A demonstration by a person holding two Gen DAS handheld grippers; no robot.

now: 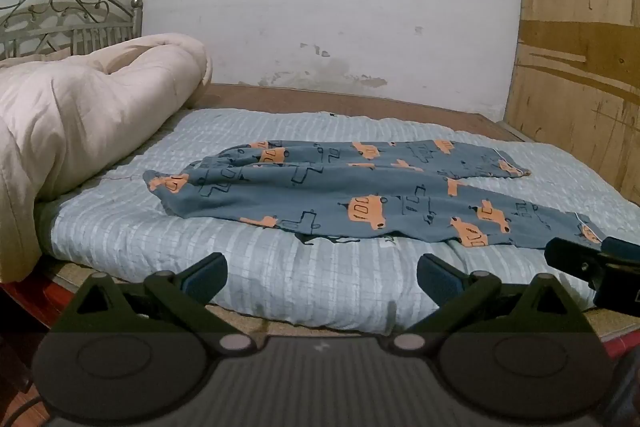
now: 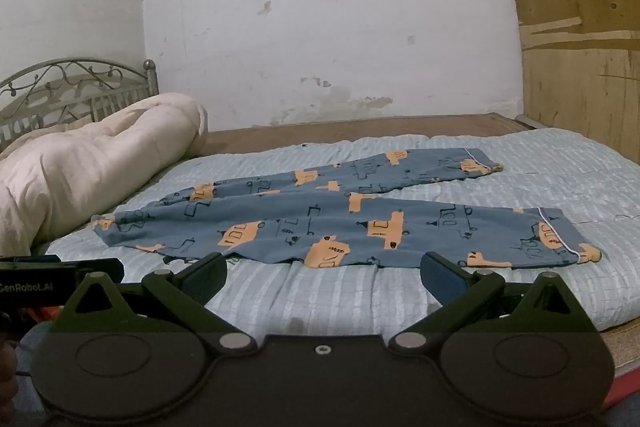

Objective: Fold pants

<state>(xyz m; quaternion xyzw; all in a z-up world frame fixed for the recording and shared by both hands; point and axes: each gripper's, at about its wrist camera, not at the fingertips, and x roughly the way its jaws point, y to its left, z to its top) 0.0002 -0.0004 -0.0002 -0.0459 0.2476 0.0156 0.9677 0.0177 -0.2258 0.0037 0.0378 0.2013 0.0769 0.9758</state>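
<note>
Pants point(image 2: 340, 227) lie spread flat on the bed point(image 2: 320, 299), on a pale blue quilt; waistband toward the headboard point(image 2: 76, 87) side, the two legs running to the right and splayed apart at the cuffs. Blue cloth, orange car print. Laid out near the front edge, likely so both tools reach it without leaning over the mattress.

Left tool point(image 1: 322, 277): fingers wide apart, nothing between them, hovering above the front edge of the quilt, short of the cloth. It faces the waistband half.

Right tool point(image 2: 324, 277): fingers likewise spread and empty, just short of the near leg's hem line. In the left view its tip sits close to the near cuff point(image 1: 588, 233); contact cannot be told.

Cream duvet point(image 1: 80, 115) is rolled up against the headboard, well apart from the pants, which leaves folding room.

Judgement: folding not yet begun. One tool per end suits a first lengthwise fold, near leg over far leg. Thin cloth may drag or bunch if only one layer is pinched.
</note>
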